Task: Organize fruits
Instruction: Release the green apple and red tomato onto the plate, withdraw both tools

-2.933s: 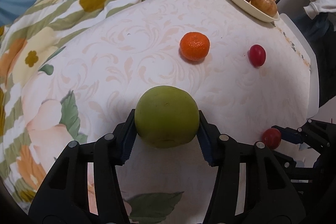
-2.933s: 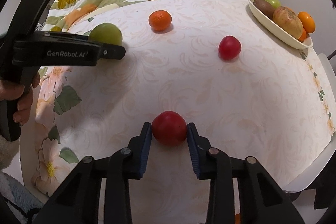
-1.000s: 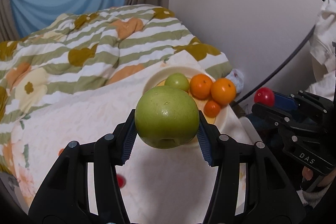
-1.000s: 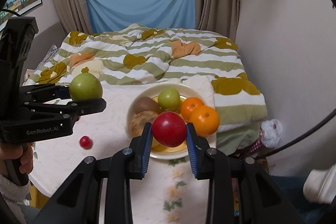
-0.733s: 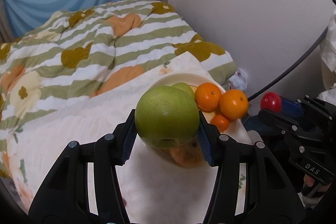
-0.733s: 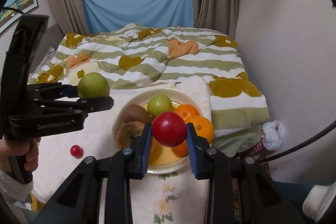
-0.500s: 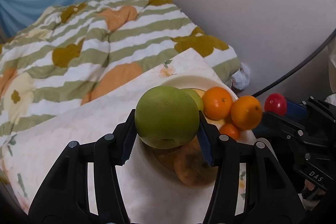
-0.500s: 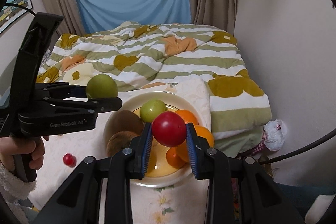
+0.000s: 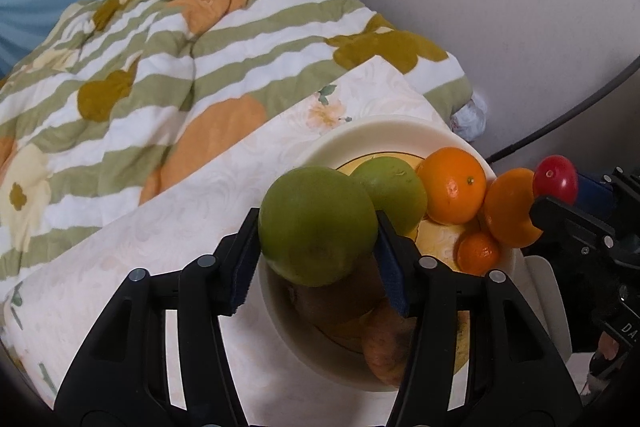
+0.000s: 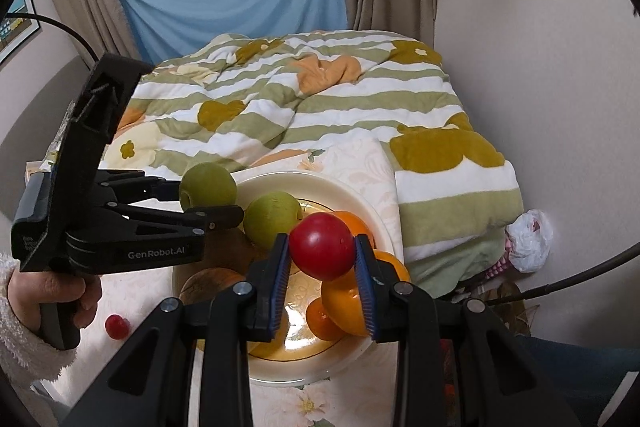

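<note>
My left gripper [image 9: 318,231] is shut on a large green fruit [image 9: 318,223] and holds it above the near left rim of the cream plate [image 9: 384,135]. It also shows in the right wrist view [image 10: 207,187]. My right gripper [image 10: 322,251] is shut on a red fruit [image 10: 322,245], held above the plate's [image 10: 320,181] right side. The plate holds a green fruit [image 9: 396,187], oranges [image 9: 452,187], a small orange [image 9: 478,253] and brown fruits [image 9: 384,343].
A small red fruit [image 10: 117,326] lies on the floral tablecloth [image 9: 160,227] left of the plate. A striped quilt [image 10: 320,99] covers the bed behind. A wall and a black cable [image 9: 560,115] are at the right.
Both grippers have moved closer to the plate and lower, each still holding its fruit. The plate now fills more of both views.
</note>
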